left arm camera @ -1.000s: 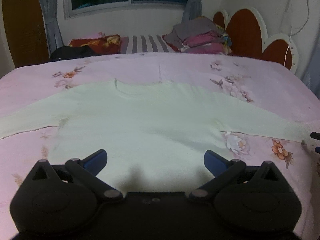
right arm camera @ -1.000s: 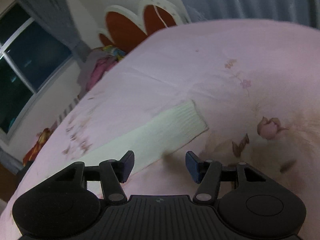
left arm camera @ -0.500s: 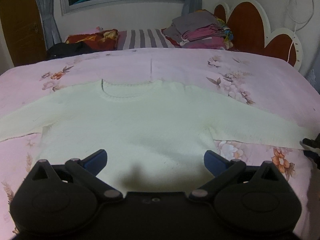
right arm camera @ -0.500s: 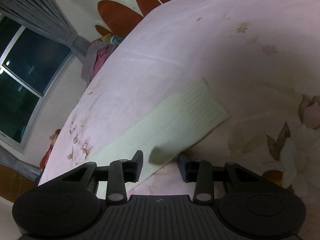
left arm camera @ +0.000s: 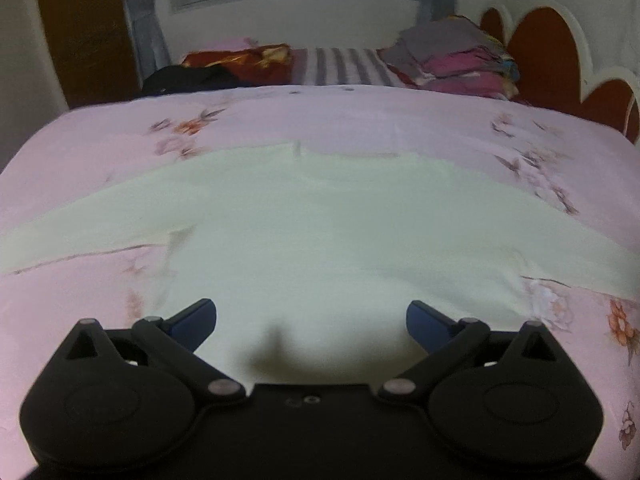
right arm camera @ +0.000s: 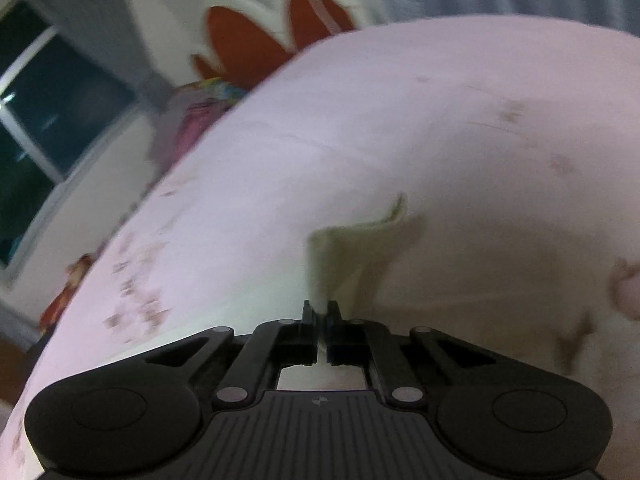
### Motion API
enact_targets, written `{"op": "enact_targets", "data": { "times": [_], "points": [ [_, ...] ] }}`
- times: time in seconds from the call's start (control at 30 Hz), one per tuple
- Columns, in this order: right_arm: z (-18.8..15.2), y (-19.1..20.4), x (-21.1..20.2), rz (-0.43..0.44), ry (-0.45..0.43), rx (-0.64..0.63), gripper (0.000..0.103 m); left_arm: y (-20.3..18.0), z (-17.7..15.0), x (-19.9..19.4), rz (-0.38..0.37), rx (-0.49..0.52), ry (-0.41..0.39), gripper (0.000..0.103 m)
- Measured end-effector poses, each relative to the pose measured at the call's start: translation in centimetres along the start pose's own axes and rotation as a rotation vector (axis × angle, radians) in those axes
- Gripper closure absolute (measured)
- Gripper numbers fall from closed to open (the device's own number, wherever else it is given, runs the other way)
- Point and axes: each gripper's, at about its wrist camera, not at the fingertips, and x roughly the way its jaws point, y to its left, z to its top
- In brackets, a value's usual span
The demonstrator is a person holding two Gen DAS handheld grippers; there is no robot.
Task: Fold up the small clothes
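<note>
A cream long-sleeved sweater [left arm camera: 320, 224] lies flat on the pink floral bedspread [left arm camera: 320, 120], sleeves spread to both sides. My left gripper [left arm camera: 311, 320] is open and empty above the sweater's lower hem. My right gripper [right arm camera: 319, 314] is shut on the cuff end of the sweater's sleeve [right arm camera: 352, 248], which is lifted and curled off the bedspread [right arm camera: 440, 120].
A stack of folded clothes [left arm camera: 456, 60] sits at the far right of the bed by the red scalloped headboard [left arm camera: 560, 56]. Striped and red pillows [left arm camera: 304, 64] and a dark item [left arm camera: 188, 78] lie along the far edge under the window.
My right gripper closed on the sleeve cuff and lifted it off the bed. My left gripper stayed open and moved closer over the sweater's body.
</note>
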Motion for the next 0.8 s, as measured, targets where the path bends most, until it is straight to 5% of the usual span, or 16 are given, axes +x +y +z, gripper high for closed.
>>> {"op": "enact_targets", "data": {
  "times": [0.27, 0.6, 0.8],
  "points": [
    [-6.8, 12.9, -1.6, 0.257, 0.08, -0.258, 0.1, 6.0, 0.5, 1.6, -0.092, -0.054, -0.017, 0.007],
    [-18.3, 27.5, 0.8, 0.349, 0.191, -0.5, 0.1, 14.4, 1.2, 2.3, -0.205, -0.12, -0.062, 0.007],
    [-23.6, 33.3, 2.8, 0.418, 0.239, -0.626, 0.1, 17.1, 1.1, 2.8, -0.195, -0.112, -0.049, 0.008]
  ]
}}
